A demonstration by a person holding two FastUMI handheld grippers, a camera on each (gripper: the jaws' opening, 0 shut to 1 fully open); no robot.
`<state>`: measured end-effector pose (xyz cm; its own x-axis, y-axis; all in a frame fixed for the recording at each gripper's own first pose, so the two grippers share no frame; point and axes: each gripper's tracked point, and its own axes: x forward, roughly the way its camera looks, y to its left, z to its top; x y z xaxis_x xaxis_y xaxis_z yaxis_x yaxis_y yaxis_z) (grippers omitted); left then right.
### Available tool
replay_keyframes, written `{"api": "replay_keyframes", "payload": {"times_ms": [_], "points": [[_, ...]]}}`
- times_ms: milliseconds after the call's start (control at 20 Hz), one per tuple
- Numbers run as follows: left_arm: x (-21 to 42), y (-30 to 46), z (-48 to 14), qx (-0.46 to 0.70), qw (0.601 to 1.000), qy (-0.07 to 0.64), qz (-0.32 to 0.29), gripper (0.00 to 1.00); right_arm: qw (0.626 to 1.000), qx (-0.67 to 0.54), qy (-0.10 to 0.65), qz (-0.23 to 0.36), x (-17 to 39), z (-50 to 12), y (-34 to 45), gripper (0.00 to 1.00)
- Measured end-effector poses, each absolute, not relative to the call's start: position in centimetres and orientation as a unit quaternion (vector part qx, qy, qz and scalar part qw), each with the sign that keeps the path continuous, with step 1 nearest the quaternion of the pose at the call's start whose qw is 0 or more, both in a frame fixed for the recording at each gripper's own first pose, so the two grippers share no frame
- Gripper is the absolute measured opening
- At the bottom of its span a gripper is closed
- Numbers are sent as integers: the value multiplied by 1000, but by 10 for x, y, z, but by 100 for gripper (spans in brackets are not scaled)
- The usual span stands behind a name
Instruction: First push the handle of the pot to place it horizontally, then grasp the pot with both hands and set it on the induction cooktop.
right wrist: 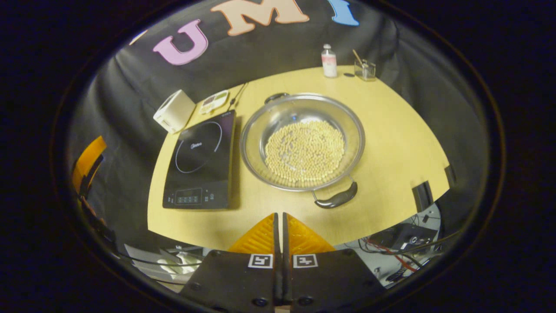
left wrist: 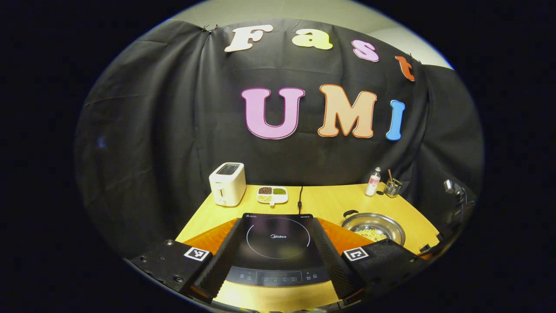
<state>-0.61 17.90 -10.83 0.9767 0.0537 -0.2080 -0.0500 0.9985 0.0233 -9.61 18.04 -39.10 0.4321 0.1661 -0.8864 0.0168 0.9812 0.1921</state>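
A steel pot (right wrist: 304, 143) full of pale beans sits on the yellow table (right wrist: 399, 143), right of the black induction cooktop (right wrist: 200, 161). Its near black handle (right wrist: 336, 199) points toward me; a second handle (right wrist: 276, 96) is on the far rim. My right gripper (right wrist: 280, 217) is shut, its orange fingers pressed together with nothing between them, above the table's front edge short of the pot. In the left gripper view, my left gripper (left wrist: 276, 243) stands open, its black fingers either side of the cooktop (left wrist: 278, 243), with the pot (left wrist: 373, 228) off to the right.
A white toaster (left wrist: 227, 183) and a divided dish of beans (left wrist: 272, 194) stand behind the cooktop. A small bottle (left wrist: 372, 181) and a glass with sticks (left wrist: 392, 187) sit at the back right. The cooktop's cord (left wrist: 299, 198) runs to the back. Cables lie below the table edge (right wrist: 399, 248).
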Motion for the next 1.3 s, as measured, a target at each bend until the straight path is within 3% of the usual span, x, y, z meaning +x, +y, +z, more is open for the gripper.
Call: {"api": "replay_keyframes", "payload": {"times_ms": [450, 750, 800, 1300], "points": [[30, 151, -113, -15, 989, 125, 75, 96, 758, 106, 640, 65, -91, -451, 165, 0], [51, 130, -106, -12, 988, 122, 95, 96, 731, 97, 671, 81, -79, -467, 151, 3], [55, 127, -107, -10, 988, 122, 97, 96, 728, 94, 674, 83, -78, -468, 147, 0], [73, 101, -107, 2, 987, 126, 104, 96, 740, 73, 668, 35, -37, -467, 76, 3]]}}
